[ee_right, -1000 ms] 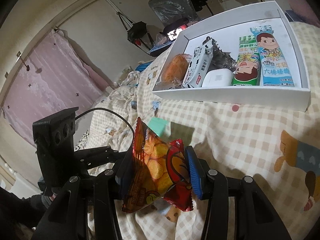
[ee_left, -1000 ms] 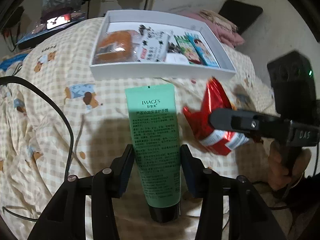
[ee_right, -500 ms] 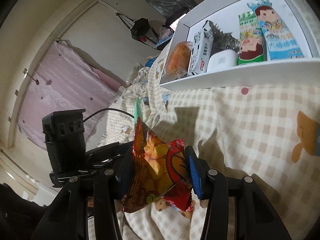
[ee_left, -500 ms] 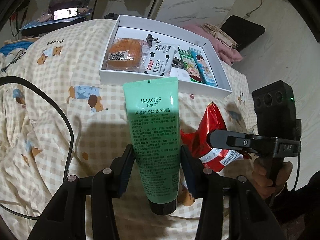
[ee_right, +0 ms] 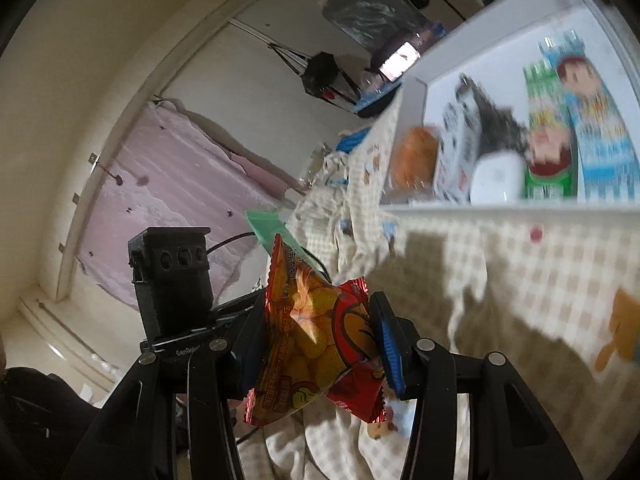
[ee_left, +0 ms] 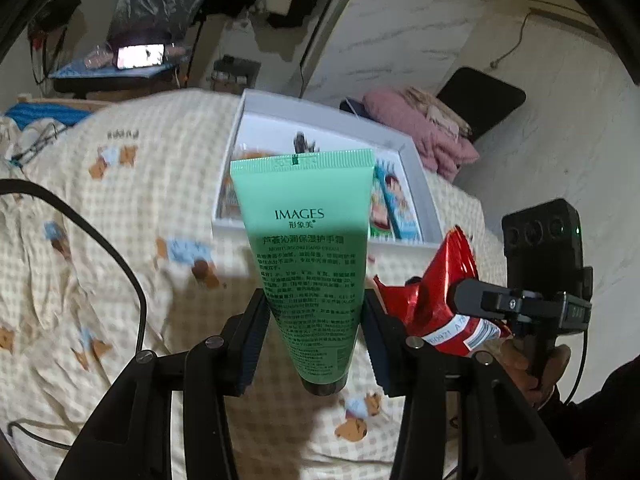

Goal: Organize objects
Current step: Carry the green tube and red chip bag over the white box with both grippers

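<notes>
My left gripper (ee_left: 316, 332) is shut on a green hand cream tube (ee_left: 308, 248), held up off the checked bedspread with its black cap toward the camera. The tube hides much of the white box (ee_left: 420, 184) behind it. My right gripper (ee_right: 316, 344) is shut on a red snack packet (ee_right: 316, 344), also lifted above the bed. In the left wrist view that packet (ee_left: 436, 300) and the right gripper sit at the lower right, a hand gripping the handle. The right wrist view shows the white box (ee_right: 412, 92) at the upper right, holding a bun, a white case and several snack packs.
A checked bedspread (ee_left: 132, 208) with bear prints covers the bed, and a black cable (ee_left: 104, 240) runs across it on the left. Pink folded cloth (ee_left: 424, 128) lies beyond the box. A lit phone screen (ee_left: 140, 54) stands on a cluttered desk at the back.
Both grippers have risen with their loads. The tube now overlaps the box in the left wrist view. In the right wrist view the box has shifted toward the upper right.
</notes>
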